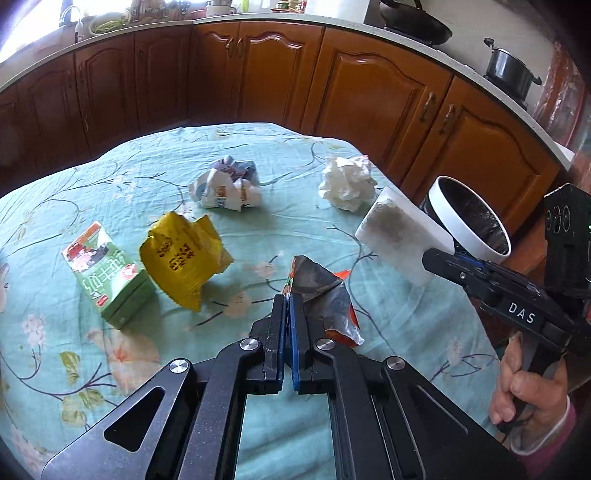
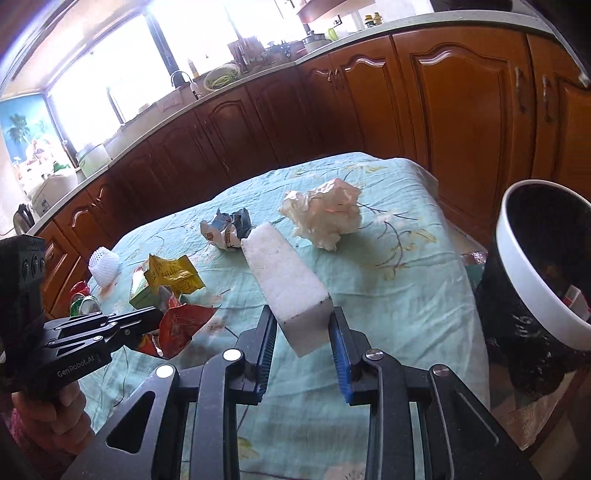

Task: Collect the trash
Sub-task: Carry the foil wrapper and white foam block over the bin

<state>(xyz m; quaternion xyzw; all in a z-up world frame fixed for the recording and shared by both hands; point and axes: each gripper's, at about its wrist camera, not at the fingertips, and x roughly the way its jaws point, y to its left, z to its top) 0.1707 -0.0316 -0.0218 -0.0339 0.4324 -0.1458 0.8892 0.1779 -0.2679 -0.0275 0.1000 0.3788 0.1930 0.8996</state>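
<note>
We see a table under a pale green floral cloth, centre frame, with brown wooden cabinets and a light countertop curving across the top; a lidded pot sits upper right in the left wrist view, and a bright window fills the right wrist view's upper left. On the cloth we count one green carton, one yellow wrapper, one crumpled printed wrapper, one white paper ball and one white foam net. Our left gripper is pinched tight on one red foil wrapper, lower centre. Our right gripper clamps one white foam block beside the white-rimmed bin at right.
</note>
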